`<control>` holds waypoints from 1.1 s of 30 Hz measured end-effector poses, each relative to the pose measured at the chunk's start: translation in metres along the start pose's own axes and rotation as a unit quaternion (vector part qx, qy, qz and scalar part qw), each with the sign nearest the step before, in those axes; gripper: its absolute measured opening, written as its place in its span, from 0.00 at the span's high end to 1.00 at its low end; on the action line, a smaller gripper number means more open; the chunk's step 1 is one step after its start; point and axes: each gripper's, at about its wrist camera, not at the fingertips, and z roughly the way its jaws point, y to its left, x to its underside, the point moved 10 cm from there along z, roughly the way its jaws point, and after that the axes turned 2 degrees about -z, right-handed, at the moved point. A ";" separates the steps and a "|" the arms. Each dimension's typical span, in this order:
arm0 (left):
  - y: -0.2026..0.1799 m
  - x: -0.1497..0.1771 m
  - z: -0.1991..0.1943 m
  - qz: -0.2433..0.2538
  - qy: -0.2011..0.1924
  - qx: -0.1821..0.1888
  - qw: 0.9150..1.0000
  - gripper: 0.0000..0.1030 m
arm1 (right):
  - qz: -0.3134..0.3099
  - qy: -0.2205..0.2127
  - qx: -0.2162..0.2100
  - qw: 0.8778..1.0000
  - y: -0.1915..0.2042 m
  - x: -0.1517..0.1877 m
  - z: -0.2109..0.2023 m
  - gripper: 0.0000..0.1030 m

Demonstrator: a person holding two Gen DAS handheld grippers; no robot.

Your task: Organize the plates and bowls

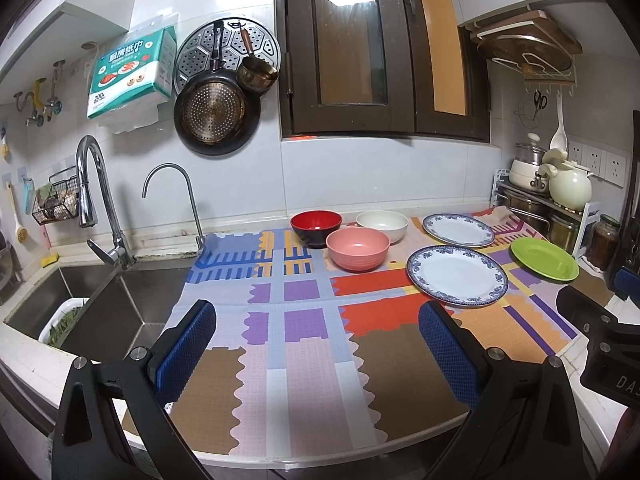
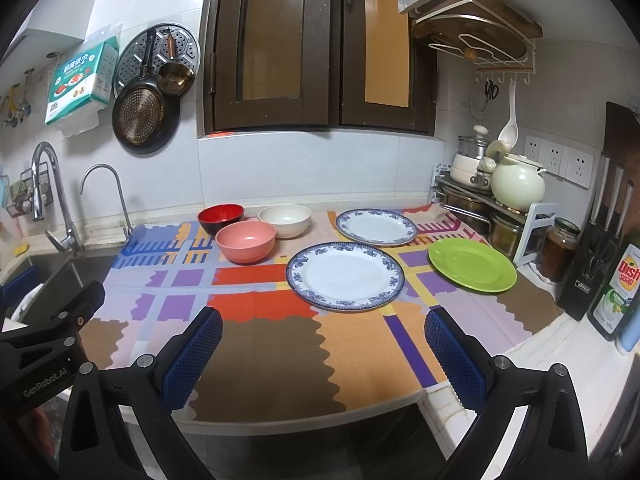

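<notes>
Nearest the cameras, the left hand-held gripper (image 1: 316,344) and the right hand-held gripper (image 2: 324,348) both hover with blue-padded fingers spread wide and empty above the front of the tabletop's colourful patterned mat (image 2: 264,344). Beyond them lie a blue-rimmed white plate (image 2: 346,276), a round green plate (image 2: 472,265) and a second blue-rimmed plate (image 2: 376,226), with pink (image 2: 246,241), cream (image 2: 285,220) and red-and-black (image 2: 221,217) bowls clustered near the back wall. The flat plates probably give the pads little edge, so a pinch could slip or drag the mat.

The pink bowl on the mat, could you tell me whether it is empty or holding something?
Empty. The pink bowl stands upright on the patterned mat, and both wrist views look into it and show only its bare inside.
</notes>
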 end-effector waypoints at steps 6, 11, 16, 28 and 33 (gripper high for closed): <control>-0.001 0.000 -0.001 0.000 -0.002 0.000 1.000 0.00 | 0.001 0.000 0.000 1.000 0.000 0.000 -0.001 0.01; -0.001 0.000 -0.001 0.000 -0.002 0.000 1.000 0.00 | 0.001 0.000 0.000 1.000 0.000 0.000 -0.001 0.01; -0.001 0.000 -0.003 0.000 -0.004 0.000 1.000 0.00 | 0.002 0.000 0.001 1.000 0.000 0.000 -0.001 0.01; -0.014 -0.002 0.010 0.008 0.008 0.002 1.000 0.00 | 0.011 0.006 -0.001 1.000 -0.008 0.003 0.008 0.01; -0.027 -0.006 0.029 0.016 0.011 -0.004 1.000 0.00 | 0.018 0.011 -0.001 1.000 -0.019 0.001 0.026 0.01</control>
